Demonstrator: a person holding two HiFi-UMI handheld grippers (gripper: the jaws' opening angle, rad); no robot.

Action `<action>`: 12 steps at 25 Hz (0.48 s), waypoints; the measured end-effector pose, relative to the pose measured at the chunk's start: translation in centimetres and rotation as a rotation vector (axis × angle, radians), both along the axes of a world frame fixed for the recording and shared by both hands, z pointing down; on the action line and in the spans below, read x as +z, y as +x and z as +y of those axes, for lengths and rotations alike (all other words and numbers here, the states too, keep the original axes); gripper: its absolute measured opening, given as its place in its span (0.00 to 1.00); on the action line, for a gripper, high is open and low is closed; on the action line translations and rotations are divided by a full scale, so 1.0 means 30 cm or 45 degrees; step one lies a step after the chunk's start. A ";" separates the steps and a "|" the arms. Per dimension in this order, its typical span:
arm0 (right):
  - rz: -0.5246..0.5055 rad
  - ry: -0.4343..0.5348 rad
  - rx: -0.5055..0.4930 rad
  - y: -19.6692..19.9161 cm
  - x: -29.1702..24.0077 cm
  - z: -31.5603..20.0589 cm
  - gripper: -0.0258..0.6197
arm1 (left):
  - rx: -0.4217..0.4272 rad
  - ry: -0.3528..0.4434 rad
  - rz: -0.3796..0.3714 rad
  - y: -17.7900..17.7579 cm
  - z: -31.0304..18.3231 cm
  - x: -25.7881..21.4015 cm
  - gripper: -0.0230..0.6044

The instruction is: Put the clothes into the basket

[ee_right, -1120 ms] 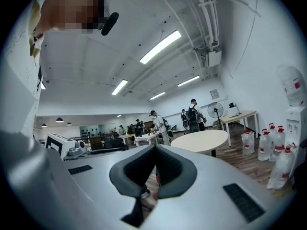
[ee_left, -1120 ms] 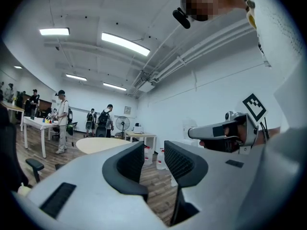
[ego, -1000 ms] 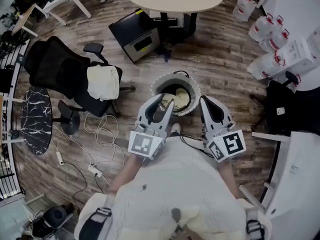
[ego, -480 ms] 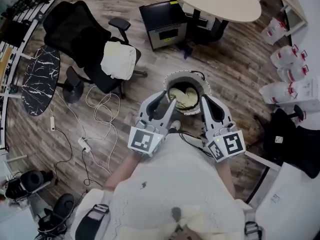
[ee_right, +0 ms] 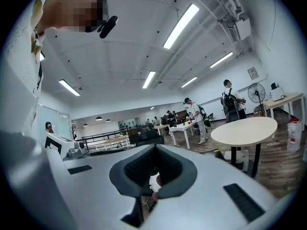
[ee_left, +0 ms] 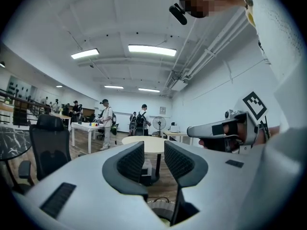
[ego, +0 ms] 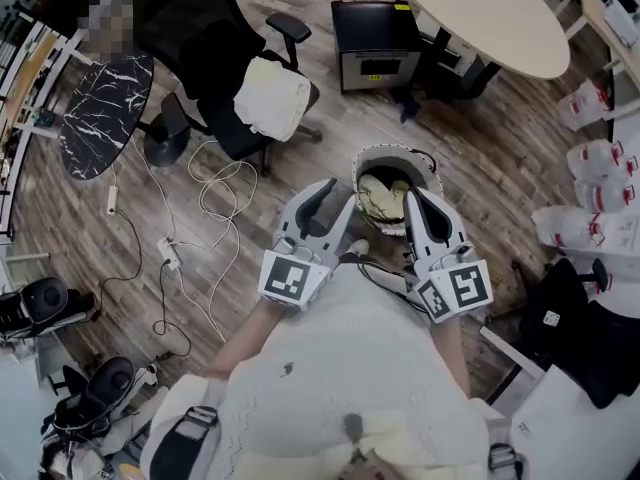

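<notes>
In the head view, the right gripper (ego: 414, 200) covers the rim of the basket (ego: 393, 151) at its 4 o'clock side. The round table (ego: 480, 18) at 1 o'clock is cut off by the top edge. A pale speck (ee_right: 154, 182) seen between the right jaws is too small to tell.

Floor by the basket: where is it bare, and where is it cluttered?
Bare floor lies right of the basket, toward the jugs. It is crowded to the left: cables, then the office chair holding a cream garment.
</notes>
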State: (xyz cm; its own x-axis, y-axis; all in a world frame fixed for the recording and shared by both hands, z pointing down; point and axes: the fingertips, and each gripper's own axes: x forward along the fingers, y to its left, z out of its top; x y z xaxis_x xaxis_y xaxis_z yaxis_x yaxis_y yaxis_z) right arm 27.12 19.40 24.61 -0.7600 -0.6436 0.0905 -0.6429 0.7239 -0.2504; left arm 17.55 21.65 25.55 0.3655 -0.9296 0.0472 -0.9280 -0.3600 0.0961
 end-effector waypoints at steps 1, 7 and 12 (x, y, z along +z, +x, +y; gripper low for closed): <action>-0.001 -0.003 -0.019 -0.028 0.002 -0.004 0.05 | -0.024 -0.001 0.002 -0.030 0.002 0.001 0.27; -0.028 -0.018 -0.117 -0.171 0.001 0.000 0.05 | -0.167 -0.067 -0.022 -0.194 0.036 0.016 0.27; -0.007 -0.023 -0.168 -0.270 0.013 0.012 0.05 | -0.244 -0.054 0.019 -0.312 0.056 0.017 0.28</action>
State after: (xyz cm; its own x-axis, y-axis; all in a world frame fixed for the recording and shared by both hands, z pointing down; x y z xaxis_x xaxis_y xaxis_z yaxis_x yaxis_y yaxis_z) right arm 19.02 19.75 25.00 -0.8386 -0.5360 0.0971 -0.5407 0.7976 -0.2674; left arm 8.19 23.32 26.05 0.1832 -0.9795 0.0840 -0.9775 -0.1725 0.1214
